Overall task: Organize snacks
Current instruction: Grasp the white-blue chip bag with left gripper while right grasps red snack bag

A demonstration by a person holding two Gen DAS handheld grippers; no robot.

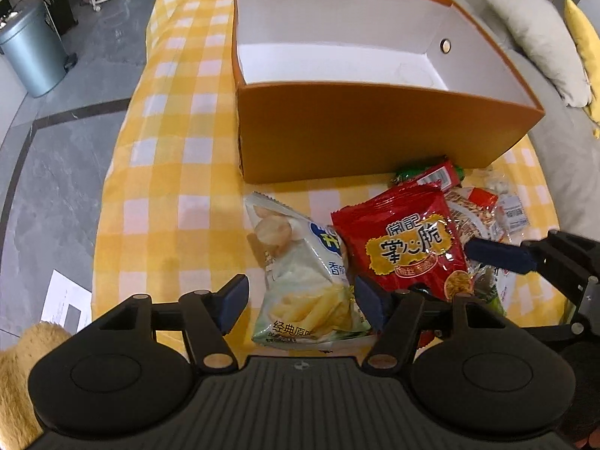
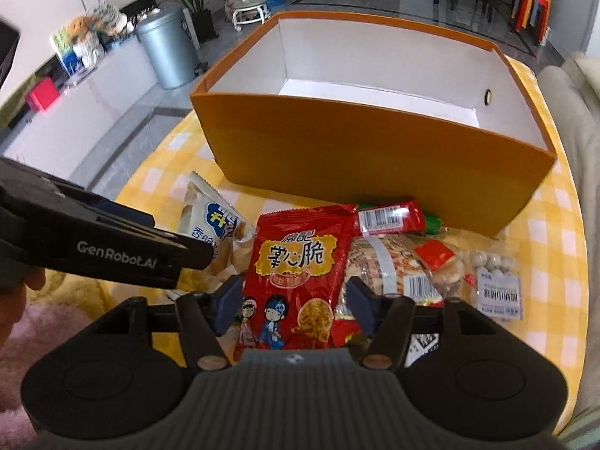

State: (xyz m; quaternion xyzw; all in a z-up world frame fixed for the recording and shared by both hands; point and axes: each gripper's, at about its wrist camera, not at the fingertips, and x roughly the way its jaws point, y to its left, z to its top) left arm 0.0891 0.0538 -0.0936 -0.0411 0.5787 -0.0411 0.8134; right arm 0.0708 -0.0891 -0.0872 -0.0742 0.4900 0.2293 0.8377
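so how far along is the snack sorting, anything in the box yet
Nothing looks done: the orange box shows only bare white floor. In hand: the left gripper is open around the pale chip bag, and the right gripper is open around the red bag, neither closed yet. Left: both bags plus the rest of the pile on the yellow cloth.
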